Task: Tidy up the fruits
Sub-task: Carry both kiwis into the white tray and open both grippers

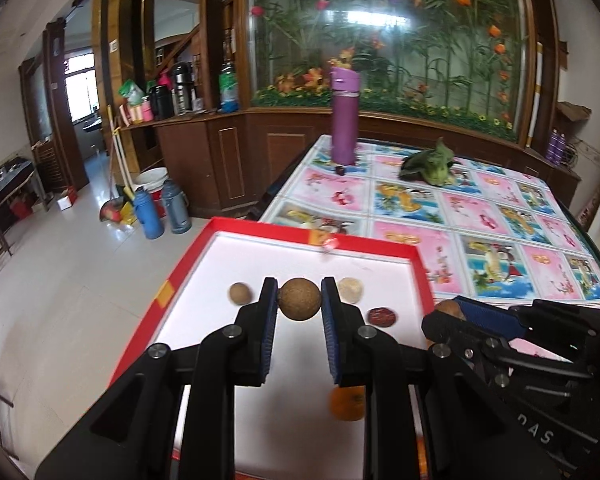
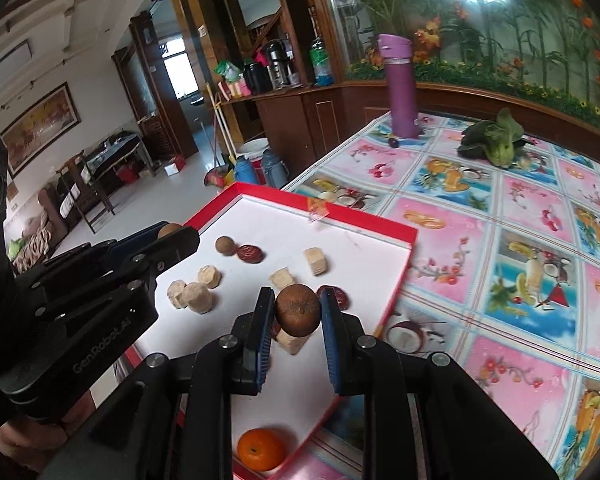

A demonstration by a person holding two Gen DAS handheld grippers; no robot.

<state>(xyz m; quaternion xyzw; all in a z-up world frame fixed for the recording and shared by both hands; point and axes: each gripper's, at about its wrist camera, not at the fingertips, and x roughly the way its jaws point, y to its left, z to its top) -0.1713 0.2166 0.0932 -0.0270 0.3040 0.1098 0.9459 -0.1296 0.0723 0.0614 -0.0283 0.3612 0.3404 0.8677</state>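
Left gripper (image 1: 300, 300) pinching a round brown fruit (image 1: 300, 299) above the red-rimmed tray (image 1: 260, 227); right gripper (image 2: 297, 312) clamped on a darker brown fruit (image 2: 298, 310). Crowded below: pale blocks (image 2: 196, 297), dark red dates (image 2: 250, 254), an orange (image 2: 261, 449). Farther off on the tablecloth (image 2: 480, 240): purple flask (image 1: 344, 116), leafy greens (image 1: 428, 164).

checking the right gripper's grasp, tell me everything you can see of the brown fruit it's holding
The brown fruit is round, dark brown and slightly glossy, with a small stem dimple facing the camera. It looks like a dried, hard-skinned fruit. The right gripper is shut on it, one blue pad pressed to each side, holding it above the white floor of the red tray. A pale block sits just below it; whether they touch cannot be told.
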